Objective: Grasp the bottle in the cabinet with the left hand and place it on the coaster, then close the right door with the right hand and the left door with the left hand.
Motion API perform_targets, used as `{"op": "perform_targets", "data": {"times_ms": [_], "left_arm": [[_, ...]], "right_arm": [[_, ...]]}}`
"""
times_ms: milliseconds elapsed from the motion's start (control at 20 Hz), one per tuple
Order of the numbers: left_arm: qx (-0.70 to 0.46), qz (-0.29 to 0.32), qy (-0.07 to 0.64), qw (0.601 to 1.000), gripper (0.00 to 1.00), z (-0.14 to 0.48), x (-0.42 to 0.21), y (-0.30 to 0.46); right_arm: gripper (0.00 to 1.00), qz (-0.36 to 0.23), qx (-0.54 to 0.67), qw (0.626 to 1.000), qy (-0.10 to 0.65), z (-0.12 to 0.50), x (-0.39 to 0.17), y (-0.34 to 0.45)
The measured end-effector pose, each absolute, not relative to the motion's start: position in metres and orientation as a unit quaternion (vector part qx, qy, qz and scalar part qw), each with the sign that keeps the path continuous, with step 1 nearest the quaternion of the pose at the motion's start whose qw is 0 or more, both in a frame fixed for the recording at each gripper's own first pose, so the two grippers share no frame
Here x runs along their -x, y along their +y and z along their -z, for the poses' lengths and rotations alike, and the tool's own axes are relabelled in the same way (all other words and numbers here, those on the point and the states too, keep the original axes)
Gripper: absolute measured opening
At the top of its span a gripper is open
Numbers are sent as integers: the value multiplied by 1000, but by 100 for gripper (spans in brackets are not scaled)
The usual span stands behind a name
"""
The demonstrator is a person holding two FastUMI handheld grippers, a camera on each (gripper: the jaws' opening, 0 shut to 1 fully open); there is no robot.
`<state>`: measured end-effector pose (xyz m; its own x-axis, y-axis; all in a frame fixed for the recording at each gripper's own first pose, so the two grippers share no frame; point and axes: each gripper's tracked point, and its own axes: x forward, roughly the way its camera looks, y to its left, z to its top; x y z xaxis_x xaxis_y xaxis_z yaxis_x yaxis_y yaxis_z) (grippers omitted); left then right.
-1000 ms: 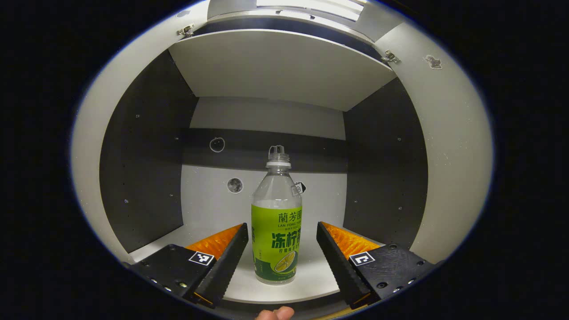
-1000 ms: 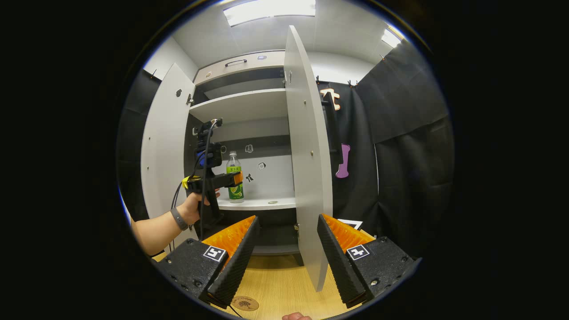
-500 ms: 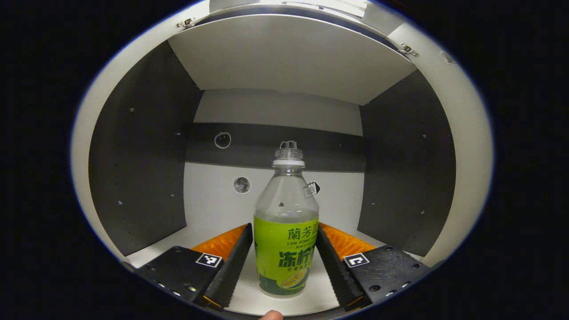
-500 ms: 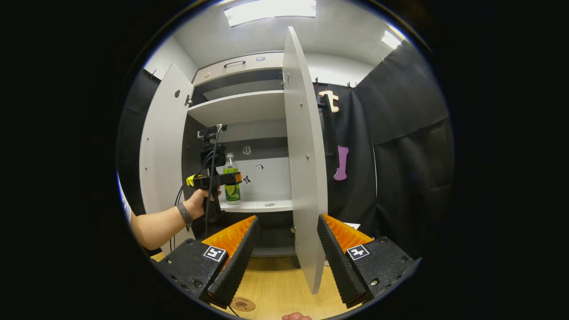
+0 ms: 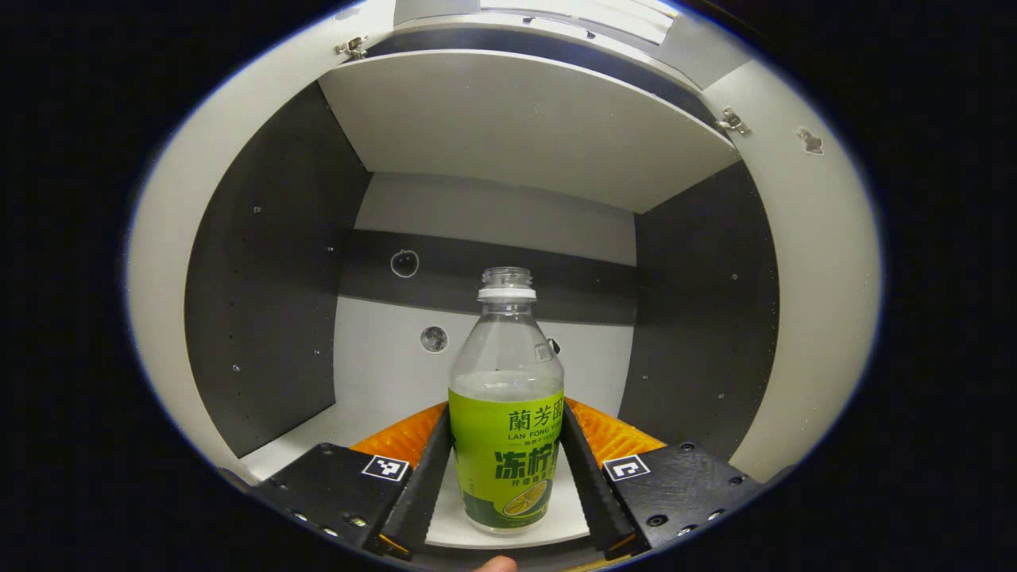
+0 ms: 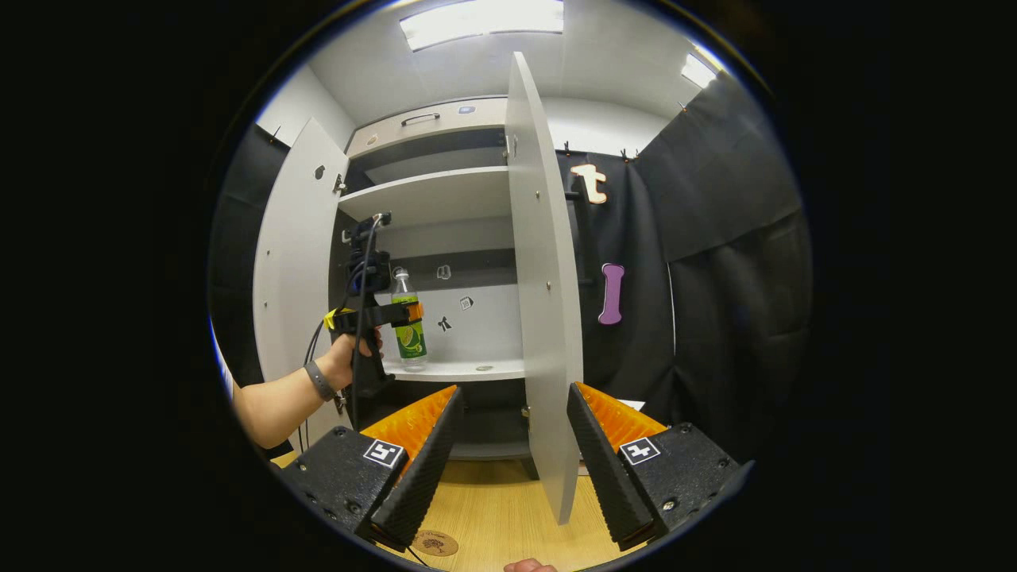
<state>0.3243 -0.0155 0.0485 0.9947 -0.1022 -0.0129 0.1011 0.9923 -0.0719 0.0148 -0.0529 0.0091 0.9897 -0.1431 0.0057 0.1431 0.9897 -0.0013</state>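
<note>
Left tongs (image 5: 506, 469) gripped bottle (image 5: 506, 429) on the shelf; right tongs (image 6: 508, 449) stood open, idle. Coaster (image 6: 435, 543) below them unfilled; both doors open.

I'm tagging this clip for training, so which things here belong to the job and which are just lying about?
Belonging to the job:
- bottle, gripped by the left gripper
- coaster on the wooden table
- right door and left door, both open
- right gripper, open and waiting

Just lying about:
- small stickers on the cabinet's back wall
- upper shelf
</note>
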Motion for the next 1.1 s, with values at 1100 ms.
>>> {"op": "perform_targets", "data": {"times_ms": [1100], "left_arm": [[2,100,27,995,77,76,-107,-62]], "right_arm": [[81,33,32,998,-44,-60,11,-41]]}}
